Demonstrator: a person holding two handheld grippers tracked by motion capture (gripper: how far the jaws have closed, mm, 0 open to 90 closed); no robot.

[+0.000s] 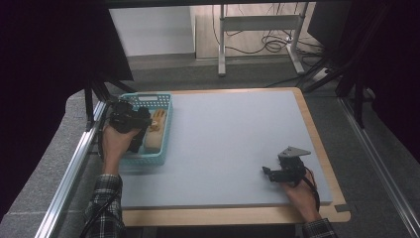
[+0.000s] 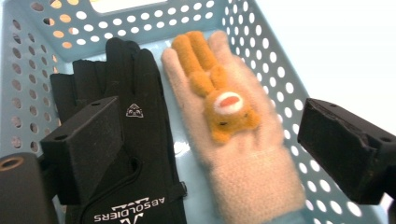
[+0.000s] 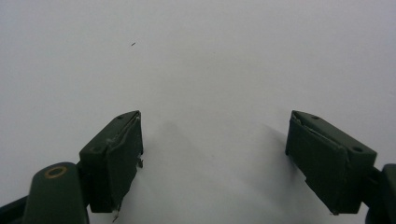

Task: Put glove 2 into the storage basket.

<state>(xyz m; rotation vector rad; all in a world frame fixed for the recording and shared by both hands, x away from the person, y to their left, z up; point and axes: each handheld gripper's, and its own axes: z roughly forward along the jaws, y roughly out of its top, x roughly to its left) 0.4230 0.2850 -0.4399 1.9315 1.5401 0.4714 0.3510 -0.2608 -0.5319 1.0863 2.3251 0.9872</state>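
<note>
Right gripper [image 1: 271, 174] sits low at the near right of the tabletop [image 1: 233, 139], about 5 o'clock from the mat's centre. In the right gripper view its jaws stand spread apart over bare grey surface, nothing between them. It is well apart from the basket, so I judge it idle for now.

Left gripper [image 1: 130, 120] hangs over the pale blue perforated basket [image 1: 166, 130] at the far left, about 10 o'clock. Its jaws are released and wide; in the left gripper view one jaw rides above the black glove, the other above the basket's right-hand wall.

Two gloves lie flat in the basket, side by side and touching along their inner edges. The beige fuzzy glove [image 2: 247, 158], with an orange plush animal [image 2: 219, 100] on its back, lies between the open jaws. The black glove [image 2: 135, 140], white lettering at its cuff, lies toward 9 o'clock of it.

Key relation: seen along the jaws, the beige glove's long axis runs from cuff at 6 o'clock to fingertips at about 11 o'clock. The jaw gap crosses that axis, so a closing would pinch across the glove's width. The cuff end is nearest the jaws, the fingers farther off toward the basket's far wall.

Left hand is plainly the nearer one. I judge the next move a straight descent onto the beige glove; risk is snagging the black glove's edge too.
</note>
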